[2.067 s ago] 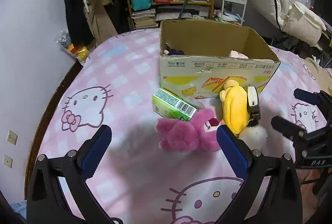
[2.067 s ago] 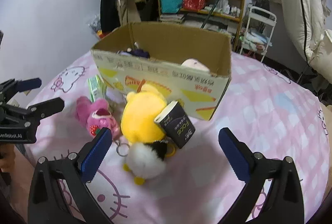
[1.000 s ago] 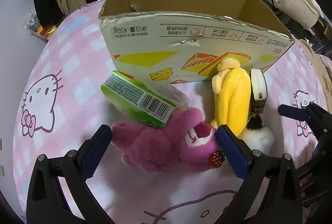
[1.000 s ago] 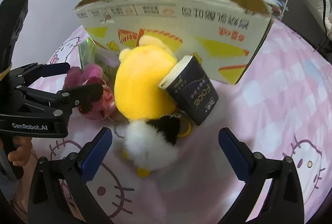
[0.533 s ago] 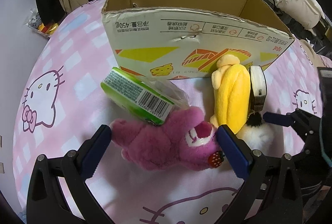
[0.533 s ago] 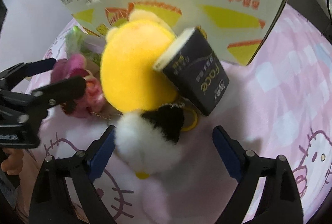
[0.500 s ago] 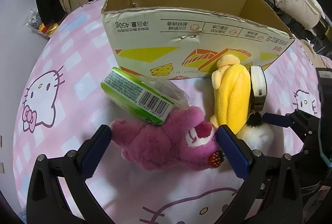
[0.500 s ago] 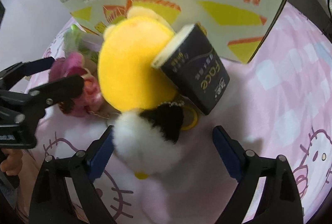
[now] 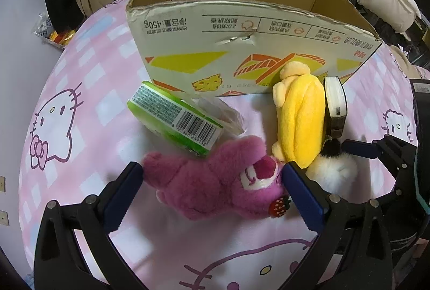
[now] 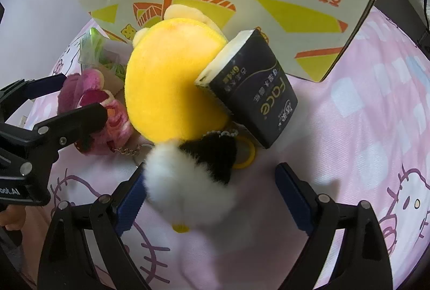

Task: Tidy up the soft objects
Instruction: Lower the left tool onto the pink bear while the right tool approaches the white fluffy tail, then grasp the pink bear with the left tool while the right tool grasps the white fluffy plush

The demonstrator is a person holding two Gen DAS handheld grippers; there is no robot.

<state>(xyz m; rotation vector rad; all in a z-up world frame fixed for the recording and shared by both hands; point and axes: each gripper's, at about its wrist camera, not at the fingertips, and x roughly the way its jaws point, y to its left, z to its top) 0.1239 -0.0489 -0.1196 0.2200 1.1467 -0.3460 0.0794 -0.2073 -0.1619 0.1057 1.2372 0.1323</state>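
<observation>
A pink plush bear point(image 9: 217, 177) lies on the pink bedspread between the open jaws of my left gripper point(image 9: 212, 183); both pads are close to it, one at each end. Beside it lie a yellow plush point(image 9: 299, 117) and a white and black fluffy keychain toy point(image 10: 188, 179). My right gripper point(image 10: 209, 186) is open around the fluffy toy, its left pad touching the fur. The pink bear point(image 10: 94, 107) and the yellow plush point(image 10: 172, 85) also show in the right wrist view. An open cardboard box point(image 9: 242, 29) stands just behind the toys.
A green packet point(image 9: 174, 117) with a barcode leans against the bear. A black tissue pack point(image 10: 250, 91) leans on the yellow plush. Shelves, hanging clothes and a white cart stand beyond the bed. The left gripper's fingers point(image 10: 67, 123) cross the left side of the right wrist view.
Both grippers have moved forward and down onto the toys. The left jaws now bracket the pink bear; the right jaws now bracket the fluffy white toy.
</observation>
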